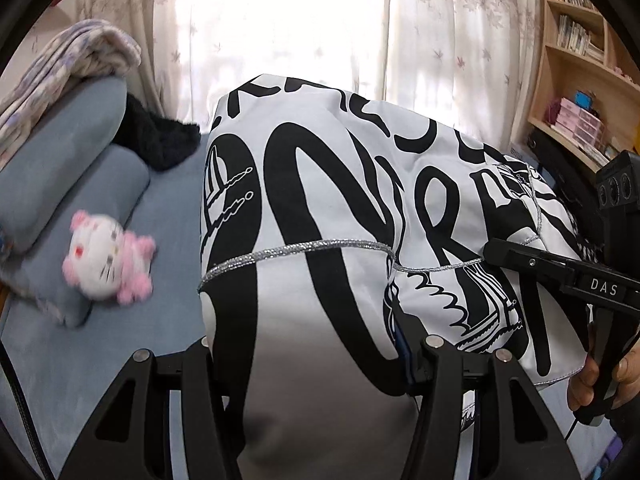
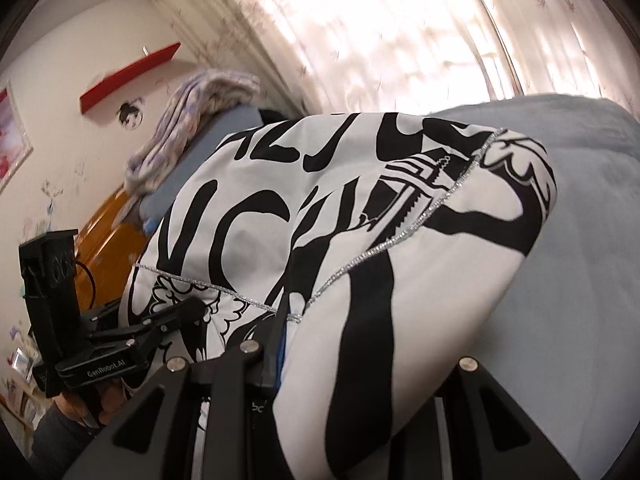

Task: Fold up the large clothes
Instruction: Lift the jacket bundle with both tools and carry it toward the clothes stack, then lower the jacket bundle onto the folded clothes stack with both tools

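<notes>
Left wrist view shows the garment [image 1: 340, 200] draped forward from both claws over the sofa [image 1: 168, 216]. Left gripper [image 1: 312, 356] and right gripper [image 1: 486, 250] each clamp its near edge, side by side, so its long axis runs between them.

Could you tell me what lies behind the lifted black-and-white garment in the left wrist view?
Behind the garment hang sheer patterned curtains over a bright window, with blue sofa beside it. Whatever is directly behind the cloth stays covered.

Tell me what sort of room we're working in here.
Probably a living room or bedroom at home: a blue sofa with a plush toy, floral curtains over a bright window, and a wooden bookshelf beside it.
</notes>
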Demonstrator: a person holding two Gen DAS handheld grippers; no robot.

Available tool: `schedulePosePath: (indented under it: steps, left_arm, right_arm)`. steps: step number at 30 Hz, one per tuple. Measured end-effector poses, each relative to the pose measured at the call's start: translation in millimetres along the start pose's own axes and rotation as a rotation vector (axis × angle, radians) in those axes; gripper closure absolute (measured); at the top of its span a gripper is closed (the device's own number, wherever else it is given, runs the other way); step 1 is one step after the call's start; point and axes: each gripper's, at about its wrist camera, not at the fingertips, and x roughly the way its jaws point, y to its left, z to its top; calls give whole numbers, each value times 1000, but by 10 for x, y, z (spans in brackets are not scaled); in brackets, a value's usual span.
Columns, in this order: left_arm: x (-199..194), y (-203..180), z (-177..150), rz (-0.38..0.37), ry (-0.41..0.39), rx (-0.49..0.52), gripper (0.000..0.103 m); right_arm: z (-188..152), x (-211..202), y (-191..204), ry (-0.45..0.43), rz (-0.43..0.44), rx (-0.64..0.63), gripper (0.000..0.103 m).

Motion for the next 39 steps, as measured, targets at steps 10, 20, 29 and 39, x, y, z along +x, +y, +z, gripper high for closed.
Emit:
schedulePosePath:
  steps: [10,20,29,39]
  left_arm:
    - [1147,568,681,-17,41,-34,49]
    - [1974,1035,416,-55,141,-115,21]
    - [1737,1171,356,44,76,-126,14]
    - [1310,1122,572,246,-109,-225,40]
  right_arm:
    - [578,906,-468,-38,20,53,76]
    - [335,1506,-1070,33,19,158,52]
    - [393,1259,-1009,76,-55,105,44]
    - [740,905,-632,-115,-244,29,44]
